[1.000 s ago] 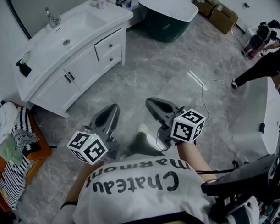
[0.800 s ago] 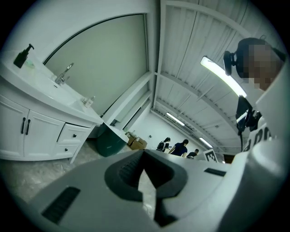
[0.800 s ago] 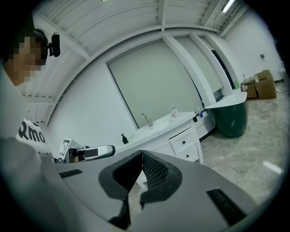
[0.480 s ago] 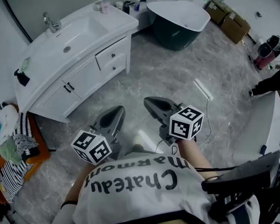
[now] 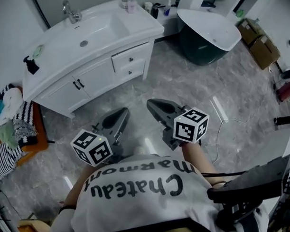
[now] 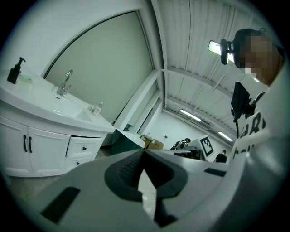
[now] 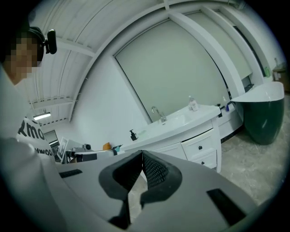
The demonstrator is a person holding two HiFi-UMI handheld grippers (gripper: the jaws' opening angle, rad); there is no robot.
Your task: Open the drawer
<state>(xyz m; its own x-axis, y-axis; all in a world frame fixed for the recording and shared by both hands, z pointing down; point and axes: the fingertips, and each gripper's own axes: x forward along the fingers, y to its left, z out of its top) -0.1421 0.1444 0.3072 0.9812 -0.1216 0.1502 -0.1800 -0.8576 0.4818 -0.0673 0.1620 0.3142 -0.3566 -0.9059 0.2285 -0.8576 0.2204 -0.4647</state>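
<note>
A white vanity (image 5: 62,59) with a sink stands at the upper left of the head view. Two shut drawers sit at its right end, the upper drawer (image 5: 129,57) (image 6: 84,147) (image 7: 199,146) over the lower drawer (image 5: 134,70) (image 7: 204,159), each with a small dark knob. My left gripper (image 5: 120,112) (image 6: 143,152) and right gripper (image 5: 150,104) (image 7: 142,154) are held side by side over the grey floor, well short of the vanity. Both point toward it. Both are shut, with nothing between the jaws.
Right of the vanity stands a dark green tub (image 5: 208,35) with a white rim, and cardboard boxes (image 5: 261,47) lie beyond it. Clothes are piled on an orange seat (image 5: 12,127) at the left. A cable (image 5: 221,124) lies on the floor, and a black stand (image 5: 252,185) is at lower right.
The vanity has come nearer and shifted right and down in the head view as the person moves toward it. Both grippers travel along, still shut.
</note>
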